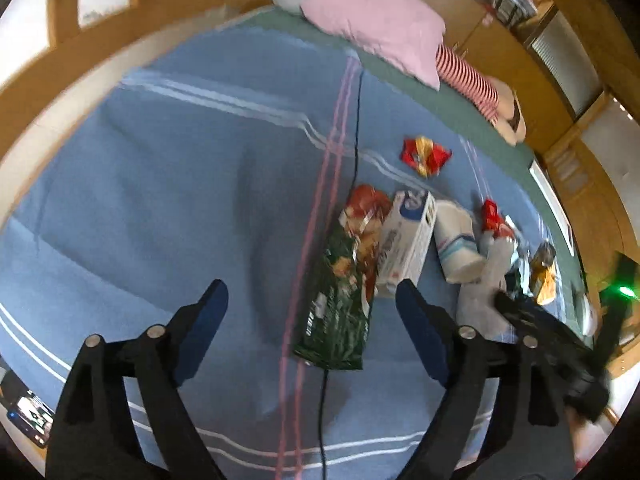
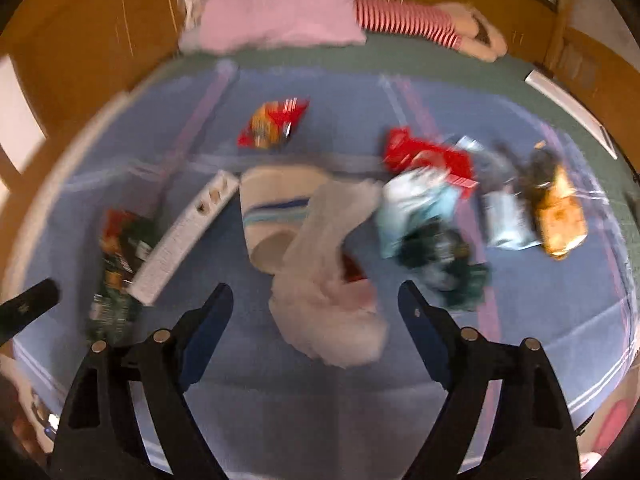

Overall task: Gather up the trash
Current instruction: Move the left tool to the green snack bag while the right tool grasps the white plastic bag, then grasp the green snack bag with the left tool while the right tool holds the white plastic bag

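Observation:
Trash lies scattered on a blue striped blanket. My left gripper is open, hovering above a dark green snack bag. Beside the bag lie a white carton, a paper cup and a red wrapper. My right gripper is open above a white plastic bag. Around it lie the paper cup, white carton, green snack bag, a red-orange wrapper, a red packet, a crumpled blue-and-green wrapper, a silver pouch and an orange bag. The right wrist view is blurred.
A pink pillow and a striped red-and-white soft toy lie at the head of the bed. Wooden wardrobes surround the bed. A black cable runs across the blanket. The other gripper's black body shows at right.

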